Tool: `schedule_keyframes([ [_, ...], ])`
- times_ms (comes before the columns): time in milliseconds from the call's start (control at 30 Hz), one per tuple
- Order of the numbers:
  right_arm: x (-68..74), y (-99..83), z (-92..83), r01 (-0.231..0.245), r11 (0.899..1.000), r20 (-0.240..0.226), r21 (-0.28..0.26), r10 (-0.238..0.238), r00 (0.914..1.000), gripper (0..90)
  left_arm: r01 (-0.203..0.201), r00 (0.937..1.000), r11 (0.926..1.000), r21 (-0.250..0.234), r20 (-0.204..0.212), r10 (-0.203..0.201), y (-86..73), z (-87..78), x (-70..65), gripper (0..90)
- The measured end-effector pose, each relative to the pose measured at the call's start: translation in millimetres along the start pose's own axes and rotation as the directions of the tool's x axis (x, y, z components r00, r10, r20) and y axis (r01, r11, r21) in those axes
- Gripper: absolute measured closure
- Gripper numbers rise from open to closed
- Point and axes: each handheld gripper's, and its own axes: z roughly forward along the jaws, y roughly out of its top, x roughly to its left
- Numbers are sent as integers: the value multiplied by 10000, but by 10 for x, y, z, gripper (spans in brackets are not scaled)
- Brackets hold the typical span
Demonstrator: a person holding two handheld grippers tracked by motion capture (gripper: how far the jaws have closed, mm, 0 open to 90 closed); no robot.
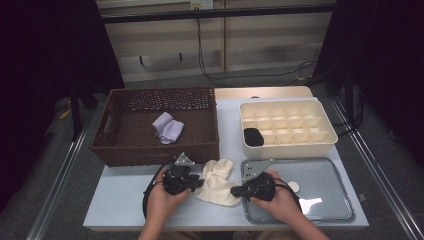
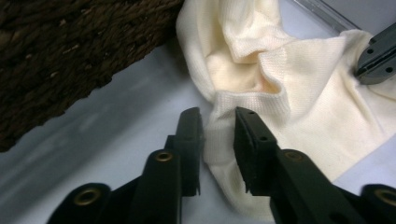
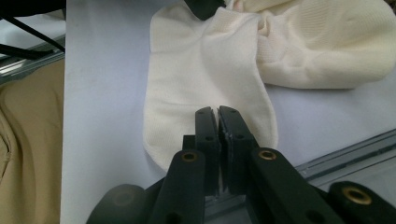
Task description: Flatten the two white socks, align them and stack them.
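My left gripper [image 2: 218, 122] has its jaws slightly parted, a ribbed fold of the cream sock [image 1: 216, 181] between them — the pads do not press on it. My right gripper [image 3: 217, 113] is clamped flat on the sock's opposite edge. The sock lies bunched on the table [image 1: 120, 197], just in front of the wicker basket [image 1: 150, 150] — the grey tray [image 1: 320, 200] sits beside it.

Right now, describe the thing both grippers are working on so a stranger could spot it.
Start at the brown wicker basket on the table's left. Just in front of its right corner lies a cream sock, crumpled. Unlike the lilac cloth inside the basket, it lies on the bare tabletop.
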Motion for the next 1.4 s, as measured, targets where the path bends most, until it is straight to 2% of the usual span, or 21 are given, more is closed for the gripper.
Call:
schedule_keyframes([
  [67, -4, 0, -3, -14, 10000, -1, -34, 14, 10000, 849, -40, 10000, 9997, 224, -61, 42, 16, -14, -32, 811],
  [133, -17, -1, -20, -120, 9997, 57, -191, 121, 9999, 833, -43, 10000, 9993, 382, -12, 44, 16, -31, -56, 848],
  [367, -108, 36, -129, -545, 9952, 392, -817, 578, 9976, 781, 234, 9992, 9991, 346, 312, -245, -75, -91, -64, 853],
  [433, -125, 51, -134, -415, 9962, 701, -766, 469, 9964, 779, 198, 9993, 9989, 436, 306, -211, -90, -109, -81, 853],
  [533, -147, 66, -107, -480, 9952, 679, -851, 539, 9962, 760, 261, 9987, 9982, 532, 432, -284, -106, -130, -106, 853],
  [600, -158, 73, -79, -523, 9952, 768, -831, 587, 9953, 758, 165, 9992, 9983, 554, 351, -184, -106, -147, -117, 851],
  [667, -171, 77, -55, -557, 9951, 758, -821, 620, 9952, 758, 184, 9992, 9986, 499, 333, -201, -104, -152, -120, 820],
  [733, -175, 78, -35, -631, 9952, 664, -744, 681, 9955, 758, 150, 9998, 9989, 442, 102, -155, -97, -154, -109, 748],
  [800, -173, 69, -12, -648, 9960, 644, -614, 688, 9955, 767, 312, 9994, 9994, 168, 111, -314, -81, -163, -98, 692],
  [900, -164, 58, 23, -622, 9974, 579, -362, 643, 9963, 795, -89, 9999, 9998, -190, -97, 88, -44, -166, -93, 605],
  [967, -151, 68, 35, -437, 9987, 482, -262, 449, 9978, 815, -60, 9999, 9995, -302, 127, 64, -30, -147, -88, 599],
  [1067, -126, 74, 54, -394, 9992, 341, -115, 398, 9986, 846, -76, 9997, 9999, 97, 216, 74, -41, -63, -104, 644],
  [1133, -116, 76, 53, -377, 9992, 271, -103, 380, 9989, 851, 32, 9993, 9997, 233, 371, -41, -52, -44, -114, 716],
  [1233, -117, 70, 54, -414, 9991, 71, -125, 415, 9991, 855, -82, 9989, 9973, 730, 473, 48, -42, -84, -137, 820],
  [1333, -122, 65, 52, -474, 9988, -114, -135, 472, 9988, 856, -289, 9984, 9954, 913, 518, 242, -56, -101, -175, 842],
  [1400, -118, 64, 50, -477, 9988, -151, -108, 476, 9988, 856, -276, 9980, 9947, 987, 588, 219, -58, -110, -186, 845],
])
